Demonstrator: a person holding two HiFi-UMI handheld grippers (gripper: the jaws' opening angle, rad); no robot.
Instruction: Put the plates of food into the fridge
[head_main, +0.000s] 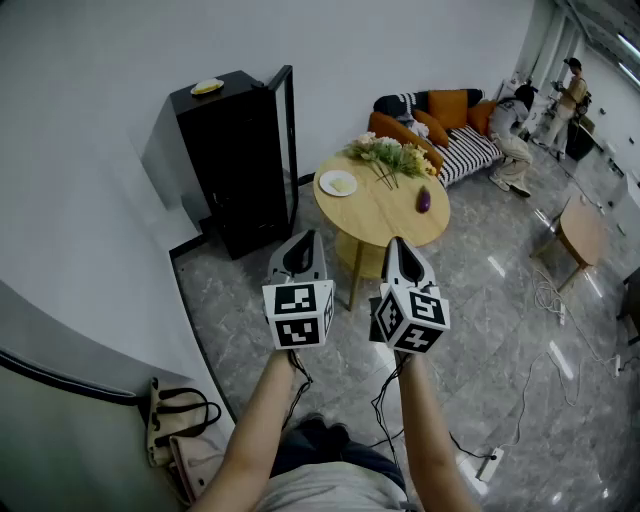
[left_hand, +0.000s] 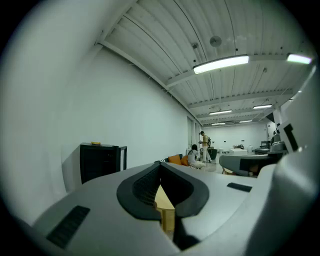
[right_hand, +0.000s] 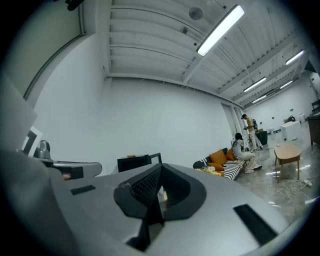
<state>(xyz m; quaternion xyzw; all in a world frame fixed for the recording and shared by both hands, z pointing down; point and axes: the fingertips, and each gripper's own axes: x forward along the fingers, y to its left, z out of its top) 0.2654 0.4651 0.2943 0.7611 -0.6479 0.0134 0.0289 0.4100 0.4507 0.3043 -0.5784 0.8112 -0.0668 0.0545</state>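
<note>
plates of food number two: the first plate (head_main: 338, 183) lies on the round wooden bench (head_main: 385, 218), at the edge nearest the fridge (head_main: 225, 150), and the second plate (head_main: 207, 87) sits on the fridge's top. the fridge is black and stands against the white wall. its door (head_main: 284, 140) is swung open and stands between the fridge body and the bench.

a bunch of flowers (head_main: 388, 154) lies just beside the first plate, its stems pointing toward the middle of the bench. a purple aubergine (head_main: 423, 200) rests near the opposite edge. behind the bench is a striped sofa (head_main: 462, 148) with orange cushions, and two people are at its far end. a small wooden table (head_main: 583, 232) stands well apart to the right. cables and a power strip (head_main: 489, 464) trail over the grey floor. a handbag (head_main: 180, 428) lies by the wall at lower left.

the left tongs (head_main: 299, 243) and the right tongs (head_main: 399, 246) are held level side by side, pointing toward the bench and well short of it. on both, the jaws are together at the tips with nothing between them. the bench's near edge and its legs lie between the tongs and the first plate.
</note>
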